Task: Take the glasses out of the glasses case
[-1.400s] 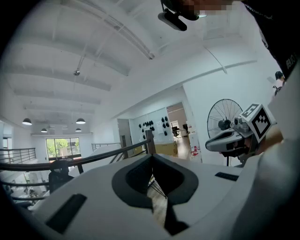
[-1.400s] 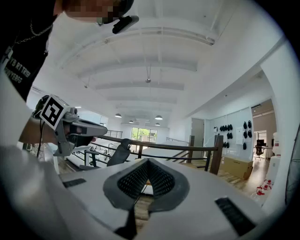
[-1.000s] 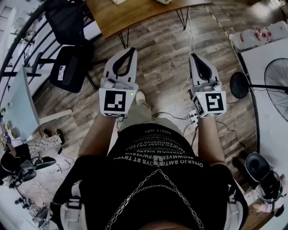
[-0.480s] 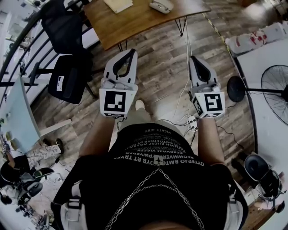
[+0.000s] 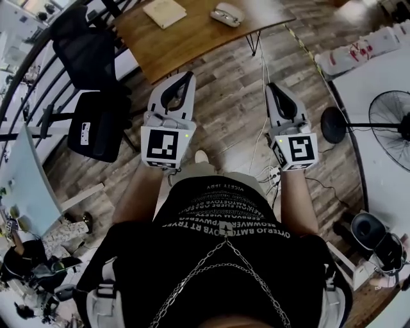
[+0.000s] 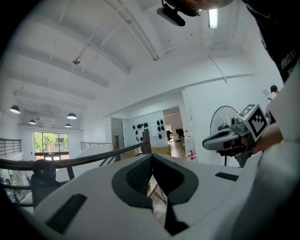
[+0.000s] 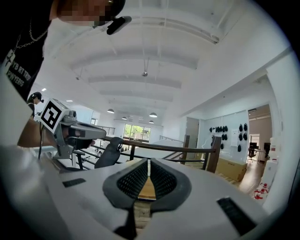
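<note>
A pale grey glasses case [image 5: 227, 12] lies shut near the far edge of the wooden table [image 5: 198, 40], in the head view only. Both grippers are held level over the wood floor, well short of the table. My left gripper [image 5: 186, 76] is shut with nothing in it; in the left gripper view its pads [image 6: 140, 174] meet at the tip. My right gripper [image 5: 273, 87] also holds nothing, and its jaws are opening by a sliver, the pads [image 7: 161, 179] still nearly touching. Each gripper shows in the other's view: the right gripper [image 6: 226, 138] and the left gripper [image 7: 89, 131].
A tan book [image 5: 165, 11] lies on the table left of the case. A black office chair [image 5: 96, 96] stands at the left by a railing [image 5: 38, 57]. A standing fan [image 5: 391, 118] and a white tabletop [image 5: 384, 70] are at the right. Cables [image 5: 272, 168] trail on the floor.
I have walked toward the wooden table with both grippers. More of the tabletop shows now, and the glasses case and the book have come into view.
</note>
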Demonstrator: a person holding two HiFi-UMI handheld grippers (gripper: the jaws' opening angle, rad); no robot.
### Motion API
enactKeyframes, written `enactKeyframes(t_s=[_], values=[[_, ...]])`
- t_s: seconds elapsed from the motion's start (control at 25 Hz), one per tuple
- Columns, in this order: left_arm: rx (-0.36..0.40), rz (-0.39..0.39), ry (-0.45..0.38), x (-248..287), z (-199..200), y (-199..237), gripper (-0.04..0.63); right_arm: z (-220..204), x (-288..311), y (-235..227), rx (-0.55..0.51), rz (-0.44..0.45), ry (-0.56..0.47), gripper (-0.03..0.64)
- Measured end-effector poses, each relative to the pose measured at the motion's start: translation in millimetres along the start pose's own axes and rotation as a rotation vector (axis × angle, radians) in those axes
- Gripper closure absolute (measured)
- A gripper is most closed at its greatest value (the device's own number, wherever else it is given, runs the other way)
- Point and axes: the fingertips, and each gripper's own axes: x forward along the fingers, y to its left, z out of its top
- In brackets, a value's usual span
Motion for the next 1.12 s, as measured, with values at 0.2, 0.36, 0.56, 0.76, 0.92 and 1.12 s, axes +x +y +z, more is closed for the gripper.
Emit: enactKeyframes(t_s=[0.2, 0.36, 0.56, 0.76, 0.92, 1.12], values=[[-0.006, -0.025, -0.002, 4, -2, 7, 0.571, 9, -3, 3, 0.001, -0.019, -0.007, 0.585], [-0.017, -0.059, -0.001, 9, -4, 0, 0.571, 2, -7, -1, 0.006, -0.033, 0.029, 0.528], [-0.035, -0.074, 0.007, 15, -9, -3, 0.571, -6, -6, 4, 0.02, -0.016, 0.055, 0.509], [-0.048, -0.057, 0.028, 28, -17, 0, 0.571, -12, 1, -2, 0.029, 0.022, 0.064, 0.502], [-0.049, -0.051, 0.048, 39, -22, 1, 0.571, -12, 14, -13, 0.037, 0.037, 0.049, 0.503], [-0.042, -0.037, 0.062, 52, -24, 13, 0.571, -11, 38, -23, 0.046, 0.059, 0.045, 0.503]])
